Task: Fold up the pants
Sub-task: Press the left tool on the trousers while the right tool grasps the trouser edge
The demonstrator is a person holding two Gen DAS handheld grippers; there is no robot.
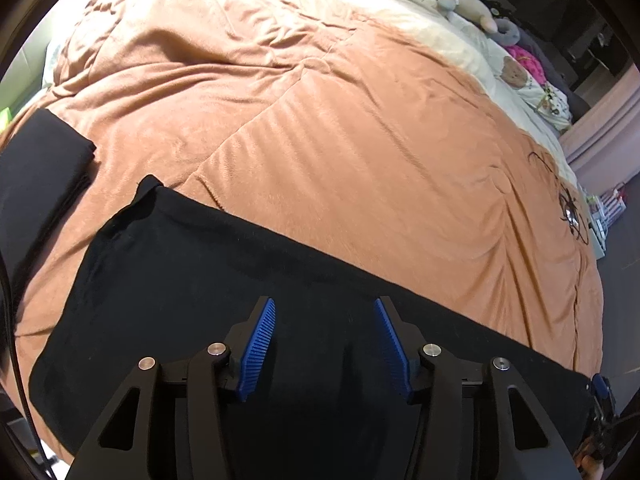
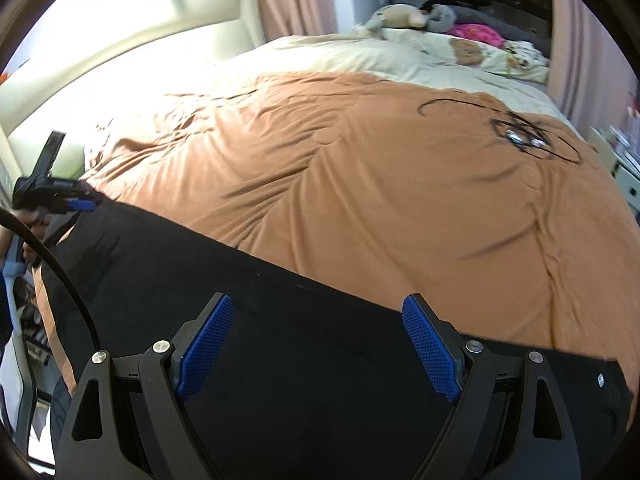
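Black pants (image 1: 180, 280) lie flat in a long strip across the near part of an orange-brown blanket (image 1: 320, 140) on a bed. My left gripper (image 1: 324, 304) points down over them, its blue pads partly apart, with only flat cloth below and nothing pinched. In the right wrist view the pants (image 2: 160, 264) run from far left to the lower right. My right gripper (image 2: 318, 300) hovers over them with its pads wide apart and nothing between them. The left gripper (image 2: 80, 204) also shows there at the pants' far left end.
A second folded black garment (image 1: 40, 168) lies on the blanket at the left. A tangled black cord (image 2: 520, 136) rests on the blanket's right side. Stuffed toys (image 1: 468, 6) and a cream sheet (image 2: 360, 52) sit at the far end. Floor (image 1: 624, 280) drops off on the right.
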